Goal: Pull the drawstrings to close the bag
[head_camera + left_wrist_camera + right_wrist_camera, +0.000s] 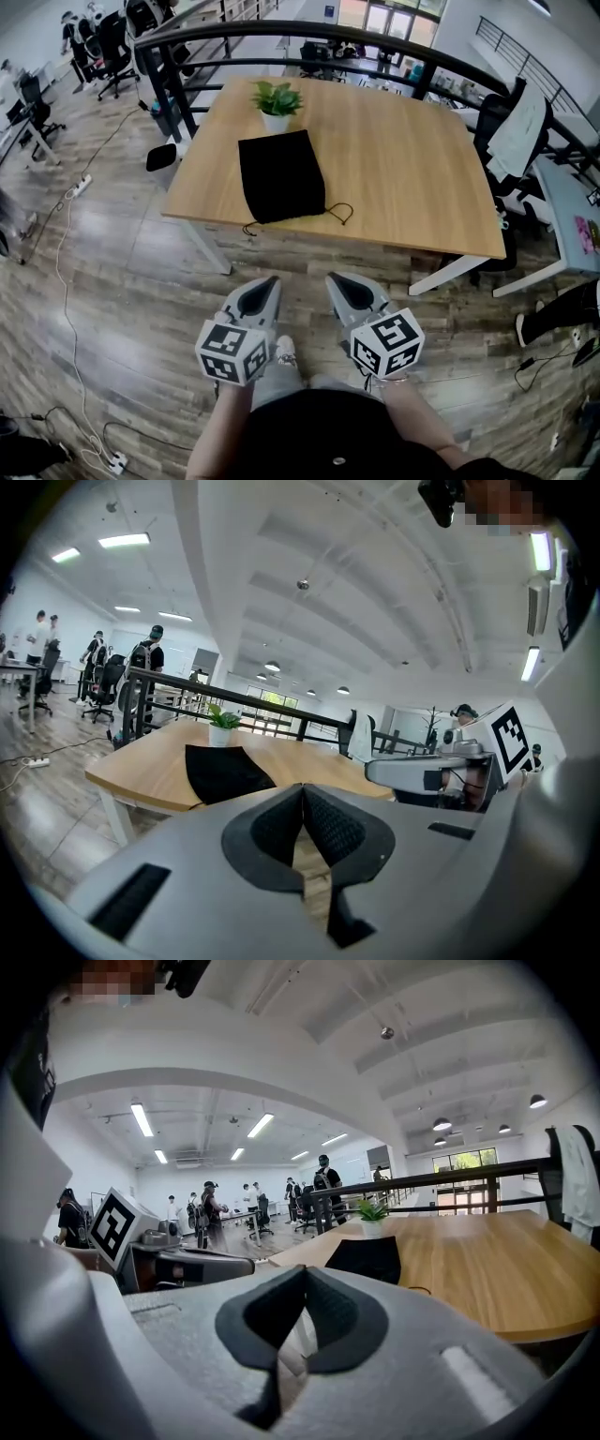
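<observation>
At far left, black office chairs [112, 47] stand on a grey-brown plank floor [122, 309], where a white cable [61, 253] trails. A curved black metal railing [281, 33] runs behind the pale wood-grain worktop [403, 178] with its white legs. The left tongs [267, 286], grey shells with ribbed dark pads, are pressed together and empty over the floor, near of the worktop. The black bag [279, 175], soft matte cloth, lies flat on the worktop's left half, its thin drawstrings [339, 212] lying slack by the near edge. A leafy plant [277, 97] in a white pot [276, 121] sits just beyond the bag. The right tongs [339, 284] are likewise closed on nothing. Far right, a white garment [518, 131] drapes a chair [489, 117].
</observation>
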